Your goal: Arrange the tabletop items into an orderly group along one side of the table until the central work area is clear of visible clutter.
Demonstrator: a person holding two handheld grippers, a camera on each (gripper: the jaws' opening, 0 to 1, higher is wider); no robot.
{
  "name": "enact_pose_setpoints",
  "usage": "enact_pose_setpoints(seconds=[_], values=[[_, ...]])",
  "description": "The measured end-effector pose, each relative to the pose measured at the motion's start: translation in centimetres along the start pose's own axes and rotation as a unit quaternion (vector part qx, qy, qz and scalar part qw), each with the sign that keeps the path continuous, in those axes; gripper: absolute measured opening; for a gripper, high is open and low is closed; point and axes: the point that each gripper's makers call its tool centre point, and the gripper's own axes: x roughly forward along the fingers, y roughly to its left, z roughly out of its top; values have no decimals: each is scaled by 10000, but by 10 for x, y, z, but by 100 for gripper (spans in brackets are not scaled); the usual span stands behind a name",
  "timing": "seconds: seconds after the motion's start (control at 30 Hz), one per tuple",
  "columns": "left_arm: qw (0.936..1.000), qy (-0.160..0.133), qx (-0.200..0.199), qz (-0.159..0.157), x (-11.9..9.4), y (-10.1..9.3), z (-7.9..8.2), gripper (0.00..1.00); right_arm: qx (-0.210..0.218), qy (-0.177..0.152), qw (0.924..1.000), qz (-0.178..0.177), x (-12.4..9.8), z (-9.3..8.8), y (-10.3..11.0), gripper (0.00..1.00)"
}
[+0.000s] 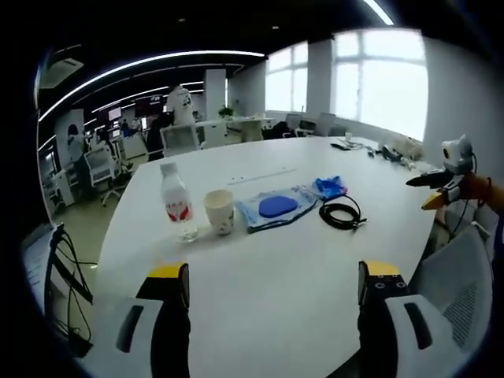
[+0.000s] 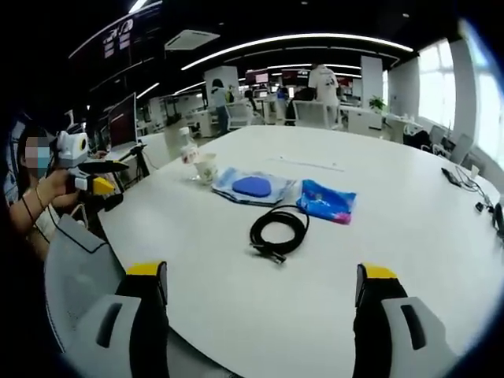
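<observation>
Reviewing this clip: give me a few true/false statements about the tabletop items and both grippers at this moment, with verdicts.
1. The water bottle stands upright beside the paper cup. True.
2. The black cable is stretched straight across the table. False: it lies coiled.
3. The left gripper holds the paper cup. False: its jaws are apart and empty.
4. A round blue item lies on the clear bag. True.
5. The right gripper is open, short of the cable. True.
</observation>
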Motion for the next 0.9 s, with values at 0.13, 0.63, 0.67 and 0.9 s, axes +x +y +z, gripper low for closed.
enact_pose_setpoints(seconds=[0.13, 0.63, 0.67, 0.9], values=[[10000, -1, -9, 4, -1, 0, -2, 86, -65, 24, 10000, 12, 0, 0, 0, 99], [9999, -122, 42, 11, 0, -4, -3, 86, -312, -33, 9995, 86, 1, 5, 4, 99], [9999, -131, 51, 20, 0, -4, -3, 86, -312, -39, 9995, 90, 1, 6, 4, 99], [9999, -124, 33, 91, -3, 0, -7, 86, -251, -91, 9996, 116, 2, 7, 4, 99]])
